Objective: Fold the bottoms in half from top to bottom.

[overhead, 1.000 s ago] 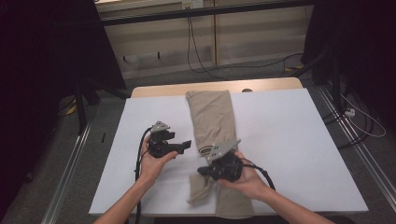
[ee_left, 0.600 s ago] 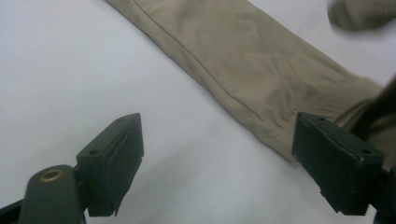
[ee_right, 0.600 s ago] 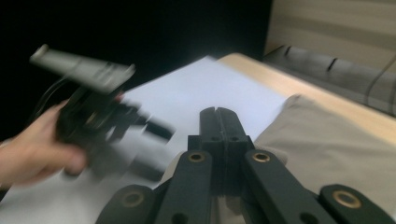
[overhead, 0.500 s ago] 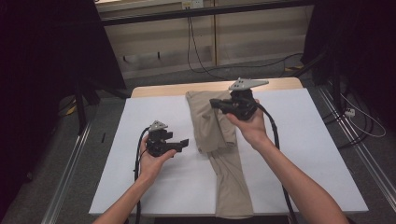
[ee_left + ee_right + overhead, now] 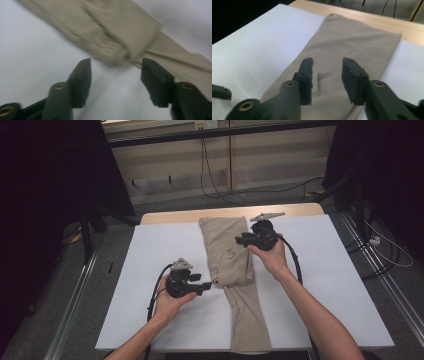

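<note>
In the high view, overhead light falls evenly on the white-covered counter [image 5: 150, 270], which stands out bright against dim, nearly black surroundings at the left and right edges. Shadows there are soft and short. That picture is fairly sharp, with mild grain. The left gripper view is smeared by motion blur: the beige trousers [image 5: 120, 37] lose their edges, and a faint grey shadow lies on the white surface. The right gripper view is clearer, though its near foreground is soft and its upper left corner is dark.
</note>
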Demonstrator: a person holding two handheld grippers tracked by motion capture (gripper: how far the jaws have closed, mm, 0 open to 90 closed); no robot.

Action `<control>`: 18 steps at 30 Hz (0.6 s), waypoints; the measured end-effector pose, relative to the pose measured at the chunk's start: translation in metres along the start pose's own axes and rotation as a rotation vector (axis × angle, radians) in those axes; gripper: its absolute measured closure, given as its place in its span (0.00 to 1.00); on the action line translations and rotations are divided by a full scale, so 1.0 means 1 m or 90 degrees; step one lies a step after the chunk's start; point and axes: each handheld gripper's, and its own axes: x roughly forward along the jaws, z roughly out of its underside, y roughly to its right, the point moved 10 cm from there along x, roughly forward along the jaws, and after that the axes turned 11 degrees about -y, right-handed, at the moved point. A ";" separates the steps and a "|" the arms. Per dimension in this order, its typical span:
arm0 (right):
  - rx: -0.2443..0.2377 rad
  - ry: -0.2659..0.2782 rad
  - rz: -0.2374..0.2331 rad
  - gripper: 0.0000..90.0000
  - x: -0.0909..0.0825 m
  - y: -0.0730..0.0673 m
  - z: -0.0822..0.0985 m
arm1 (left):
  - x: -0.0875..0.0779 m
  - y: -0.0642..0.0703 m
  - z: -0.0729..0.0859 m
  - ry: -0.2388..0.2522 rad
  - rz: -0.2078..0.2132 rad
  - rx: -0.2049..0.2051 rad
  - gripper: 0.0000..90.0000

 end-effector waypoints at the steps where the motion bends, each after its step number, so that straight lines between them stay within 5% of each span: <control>1: -0.003 0.001 -0.002 0.66 -0.003 -0.003 0.007 | 0.001 0.010 0.003 -0.011 0.008 0.011 0.55; 8: -0.046 -0.042 -0.026 0.70 -0.036 -0.035 0.076 | 0.006 0.081 0.024 -0.046 0.081 0.096 0.71; 13: -0.089 -0.101 -0.053 0.80 -0.058 -0.061 0.137 | 0.014 0.113 0.035 -0.071 0.122 0.148 0.74; 18: -0.126 -0.152 -0.075 0.84 -0.068 -0.084 0.176 | 0.032 0.125 0.046 -0.102 0.095 0.202 0.99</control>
